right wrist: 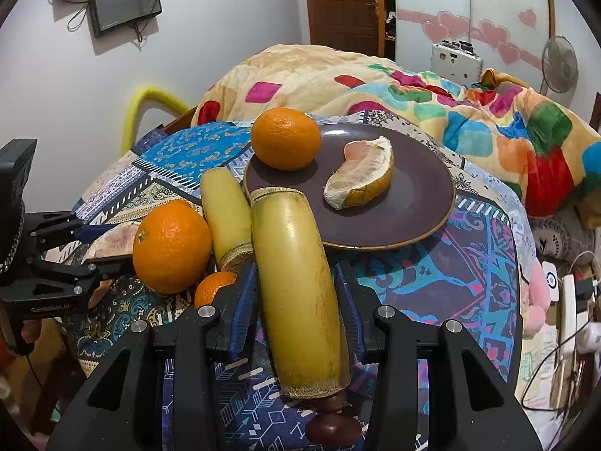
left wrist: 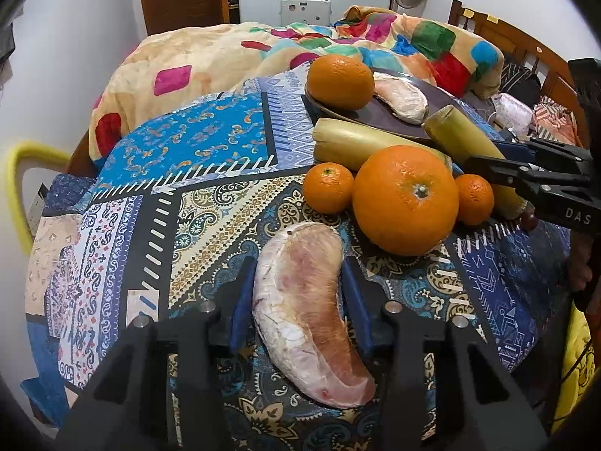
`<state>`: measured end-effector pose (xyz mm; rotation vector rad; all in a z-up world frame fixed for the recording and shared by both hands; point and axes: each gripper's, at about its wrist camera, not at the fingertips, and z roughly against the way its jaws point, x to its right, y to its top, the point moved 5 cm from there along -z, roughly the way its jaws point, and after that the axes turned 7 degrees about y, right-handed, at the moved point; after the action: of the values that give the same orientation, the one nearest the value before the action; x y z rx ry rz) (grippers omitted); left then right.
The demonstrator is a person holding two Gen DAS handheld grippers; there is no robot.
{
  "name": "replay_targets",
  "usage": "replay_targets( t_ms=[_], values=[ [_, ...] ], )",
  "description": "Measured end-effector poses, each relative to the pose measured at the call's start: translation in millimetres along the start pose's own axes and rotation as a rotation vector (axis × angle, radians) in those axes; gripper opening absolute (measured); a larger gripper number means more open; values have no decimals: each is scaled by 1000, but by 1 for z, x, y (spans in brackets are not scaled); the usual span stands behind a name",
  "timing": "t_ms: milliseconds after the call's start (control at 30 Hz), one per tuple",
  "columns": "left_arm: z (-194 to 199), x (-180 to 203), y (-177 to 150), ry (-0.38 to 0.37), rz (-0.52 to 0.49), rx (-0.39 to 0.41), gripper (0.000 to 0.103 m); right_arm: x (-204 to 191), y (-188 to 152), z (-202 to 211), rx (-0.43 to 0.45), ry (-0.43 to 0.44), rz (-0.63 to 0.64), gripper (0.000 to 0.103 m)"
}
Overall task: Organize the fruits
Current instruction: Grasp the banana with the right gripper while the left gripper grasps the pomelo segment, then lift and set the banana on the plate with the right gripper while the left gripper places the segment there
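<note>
I am holding the left tongs (left wrist: 300, 300) spread around a peeled pomelo segment (left wrist: 308, 323) lying on the patterned cloth (left wrist: 210, 218); the blue pads are flanking it, and I cannot tell whether they are touching it. Just ahead of these tongs a large orange (left wrist: 405, 199) is sitting between two small tangerines (left wrist: 328, 192), with a cut sugarcane piece (left wrist: 360, 143) lying behind them.

I am holding the right tongs (right wrist: 296, 300) open on either side of a second sugarcane piece (right wrist: 300, 293), its far end resting against the rim of the brown plate (right wrist: 413, 218). The pads look slightly apart from the cane. On the plate, ahead of these tongs, another orange (right wrist: 285, 139) and another pomelo segment (right wrist: 360, 173) are sitting apart. Beyond the plate a colourful blanket (right wrist: 450, 105) is heaped.
</note>
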<state>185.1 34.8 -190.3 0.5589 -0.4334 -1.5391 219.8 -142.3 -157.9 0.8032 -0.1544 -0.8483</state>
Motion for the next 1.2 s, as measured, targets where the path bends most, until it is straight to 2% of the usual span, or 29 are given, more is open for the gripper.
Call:
replay_targets(
  t_ms=[167,400,500,567,867,1200],
  values=[
    [5,-1,-2,19,-11,8,41,0,-1,5,15,-8,-21,37],
    [31,-14,10,15,62,65,38,0,3,26,70,-16,-47,35],
    [45,-15,19,6,72,93,22,-2,6,39,104,-27,-43,35],
    [50,-14,24,-10,82,100,21,-3,8,47,123,-32,-42,35],
    [58,-2,43,27,46,162,20,-1,19,74,186,-58,-34,35],
    [73,13,83,32,23,251,20,16,32,86,243,-84,-51,35]
  ],
)
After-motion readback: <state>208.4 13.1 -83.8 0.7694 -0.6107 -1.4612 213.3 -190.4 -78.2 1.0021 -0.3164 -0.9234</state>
